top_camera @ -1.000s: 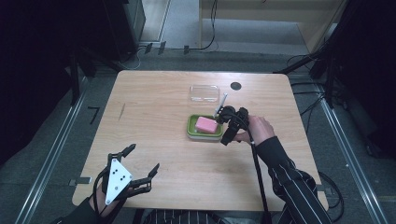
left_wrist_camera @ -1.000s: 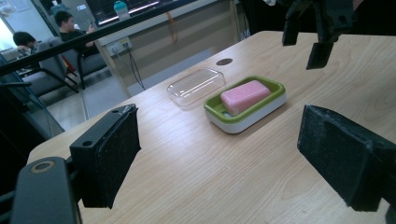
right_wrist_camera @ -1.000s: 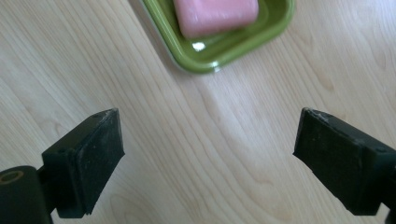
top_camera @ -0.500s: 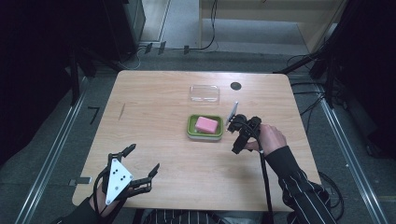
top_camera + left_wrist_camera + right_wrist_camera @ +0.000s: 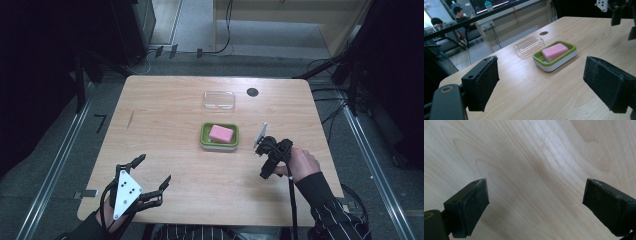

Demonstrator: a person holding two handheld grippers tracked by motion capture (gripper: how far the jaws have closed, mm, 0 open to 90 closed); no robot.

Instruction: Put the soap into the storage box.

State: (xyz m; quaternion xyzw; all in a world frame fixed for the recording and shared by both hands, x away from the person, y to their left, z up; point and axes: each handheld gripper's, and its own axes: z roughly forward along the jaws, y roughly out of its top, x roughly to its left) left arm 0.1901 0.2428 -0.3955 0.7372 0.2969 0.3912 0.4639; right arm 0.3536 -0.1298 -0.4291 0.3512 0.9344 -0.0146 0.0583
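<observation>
The pink soap [image 5: 221, 133] lies in the green dish [image 5: 219, 145] mid-tabletop [image 5: 170, 110], with the clear lid [image 5: 219, 100] just behind it. The right gripper [image 5: 264, 162], empty, has just been opening its jaws wide; the left gripper [image 5: 150, 180] is wide and empty too. Risk: reaching for the lid, a jaw could knock the dish — it stands near. The left gripper view shows the lid hollow side down; the right gripper view gives bare wood.

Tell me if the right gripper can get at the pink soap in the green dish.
Probably yes: the right gripper is open and empty, the pink soap lies uncovered in the green dish, and bare table lies between them.
</observation>
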